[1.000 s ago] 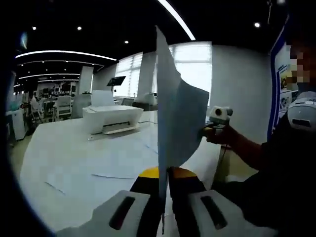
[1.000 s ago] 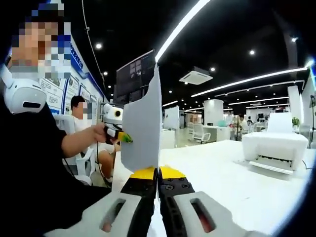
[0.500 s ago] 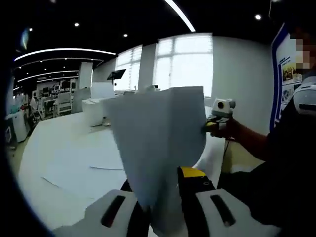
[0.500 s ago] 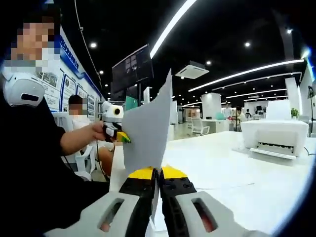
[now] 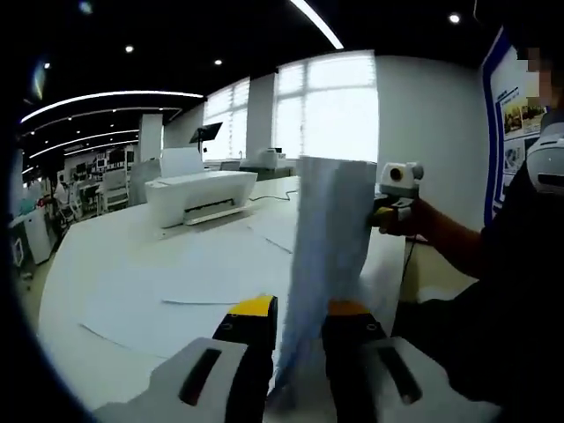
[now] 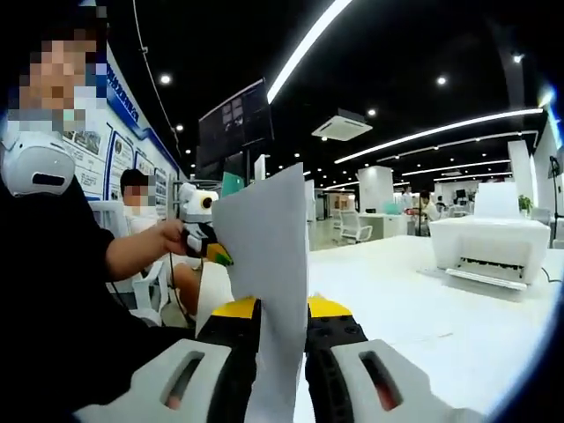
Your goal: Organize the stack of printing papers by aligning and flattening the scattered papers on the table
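I see loose papers lying scattered on the table near the printer, not yet gathered. My left gripper has its jaws parted around an upright sheaf of paper, which stands between them. My right gripper is likewise parted around the sheaf. I judge the aligning under way; flattening remains.

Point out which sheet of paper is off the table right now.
The upright sheet standing between the left claw's jaws, its far edge at the right claw. The other sheets lie flat on the white table.
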Available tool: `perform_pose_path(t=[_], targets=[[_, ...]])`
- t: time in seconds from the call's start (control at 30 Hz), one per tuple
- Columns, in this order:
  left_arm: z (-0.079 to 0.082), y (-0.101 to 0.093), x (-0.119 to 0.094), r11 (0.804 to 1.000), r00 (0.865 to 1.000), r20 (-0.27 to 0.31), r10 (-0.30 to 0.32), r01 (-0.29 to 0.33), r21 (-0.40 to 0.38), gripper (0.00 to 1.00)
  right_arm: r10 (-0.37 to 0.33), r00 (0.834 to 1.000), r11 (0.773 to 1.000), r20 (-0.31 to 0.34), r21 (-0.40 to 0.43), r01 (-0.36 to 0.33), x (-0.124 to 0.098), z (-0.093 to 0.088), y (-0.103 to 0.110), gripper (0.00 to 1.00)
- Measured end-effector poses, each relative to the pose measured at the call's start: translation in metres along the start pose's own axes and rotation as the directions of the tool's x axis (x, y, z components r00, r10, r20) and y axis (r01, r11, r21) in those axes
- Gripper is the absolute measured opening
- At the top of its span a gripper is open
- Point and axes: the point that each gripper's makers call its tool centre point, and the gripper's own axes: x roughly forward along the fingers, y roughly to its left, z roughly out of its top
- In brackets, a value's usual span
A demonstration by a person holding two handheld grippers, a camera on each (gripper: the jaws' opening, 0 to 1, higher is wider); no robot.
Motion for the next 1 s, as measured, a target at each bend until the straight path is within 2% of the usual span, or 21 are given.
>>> perform_pose_path(t=[0.17, 0.27, 0.5, 0.9, 1.0], targets=[[0.002, 0.001, 0.0, 1.0, 1.0, 0.002, -0.001, 0.001, -0.018, 0.19, -0.017, 1.0, 1.0, 0.017, -0.003, 0.017, -0.001, 0.011, -0.004, 0.14], [-0.002, 0.0, 0.0, 0.999, 1.0, -0.005, -0.013, 0.013, -0.029, 0.07, -0.02, 0.999, 1.0, 0.026, 0.013, 0.019, -0.001, 0.013, -0.005, 0.08], [-0.002, 0.003, -0.003, 0.998, 1.0, 0.009, -0.014, 0.014, -0.055, 0.07, -0.021, 1.0, 0.999, 0.015, 0.028, 0.021, -0.001, 0.007, -0.005, 0.08], [-0.002, -0.001, -0.001, 0.999, 1.0, 0.002, -0.031, 0.031, -0.035, 0.07, -0.054, 0.998, 0.998, 0.026, 0.031, 0.053, -0.016, 0.008, -0.013, 0.09], [0.0, -0.005, 0.0, 0.999, 0.999, -0.001, -0.038, 0.038, -0.015, 0.07, -0.053, 0.998, 0.998, 0.036, 0.03, 0.052, -0.019, 0.011, -0.013, 0.05]])
